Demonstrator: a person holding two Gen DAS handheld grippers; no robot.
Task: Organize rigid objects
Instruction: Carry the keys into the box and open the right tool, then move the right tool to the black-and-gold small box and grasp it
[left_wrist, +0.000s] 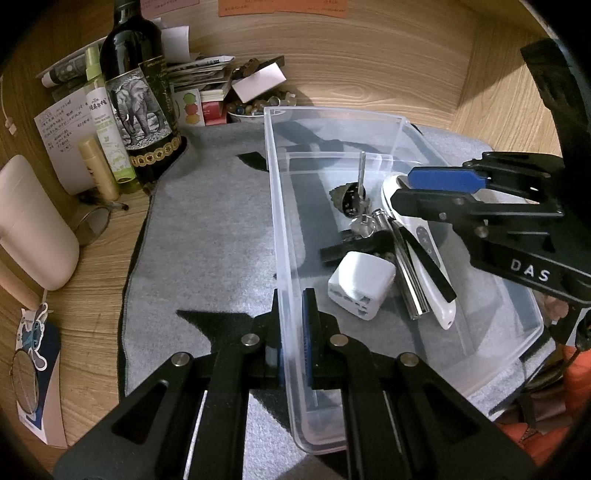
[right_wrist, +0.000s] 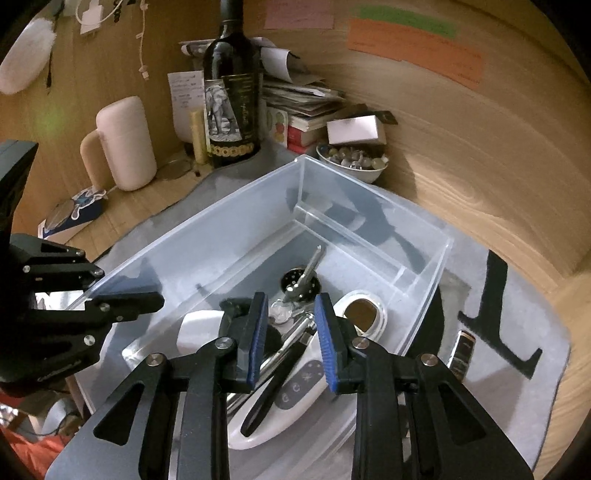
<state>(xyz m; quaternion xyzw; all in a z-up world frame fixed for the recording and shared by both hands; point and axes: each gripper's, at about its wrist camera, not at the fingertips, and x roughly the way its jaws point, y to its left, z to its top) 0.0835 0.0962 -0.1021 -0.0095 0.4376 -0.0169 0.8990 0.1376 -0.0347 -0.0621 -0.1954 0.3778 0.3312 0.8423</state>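
At the lower centre of my left wrist view, my left gripper (left_wrist: 293, 332) is clamped narrow on the near wall of the clear rectangular plastic bin (left_wrist: 275, 206), one blue pad outside and one inside. The bin sits on a grey felt mat (left_wrist: 207, 236). Right of that wall, inside the bin, lie a white cube-shaped plug adapter (left_wrist: 360, 286), a round black perforated strainer with a metal stem (left_wrist: 351, 201) and a long white remote-like device with buttons (left_wrist: 424, 251). In my right wrist view, my right gripper (right_wrist: 290, 343) hangs over the bin with its jaws apart and nothing between them; the white device (right_wrist: 299, 387) lies directly beneath them. At the upper left stands a dark wine bottle with an elephant label (right_wrist: 231, 107).
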